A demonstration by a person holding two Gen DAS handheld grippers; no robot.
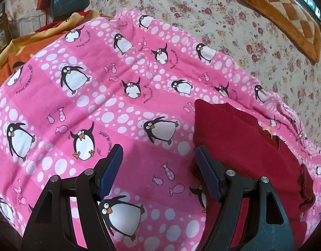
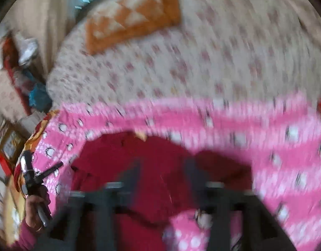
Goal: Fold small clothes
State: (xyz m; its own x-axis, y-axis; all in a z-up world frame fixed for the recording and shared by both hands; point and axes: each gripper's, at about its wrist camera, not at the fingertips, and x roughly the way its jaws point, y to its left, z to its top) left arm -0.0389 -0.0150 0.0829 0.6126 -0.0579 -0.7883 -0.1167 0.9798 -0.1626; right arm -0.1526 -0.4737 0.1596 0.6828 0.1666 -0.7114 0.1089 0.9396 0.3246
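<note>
Floral bedding [image 1: 233, 21] covers the bed, with a pink penguin blanket [image 1: 118, 104] spread over its near part. On that blanket's right side lies the red garment [image 1: 244, 146]: soft, light and limp, probably best pinched at a hem or corner. Left gripper [image 1: 158, 161] hangs open and empty beside it; right gripper [image 2: 162, 173] is blurred, apparently open above the red cloth. An orange cushion [image 1: 285, 10] sits far off, out of the way.
</note>
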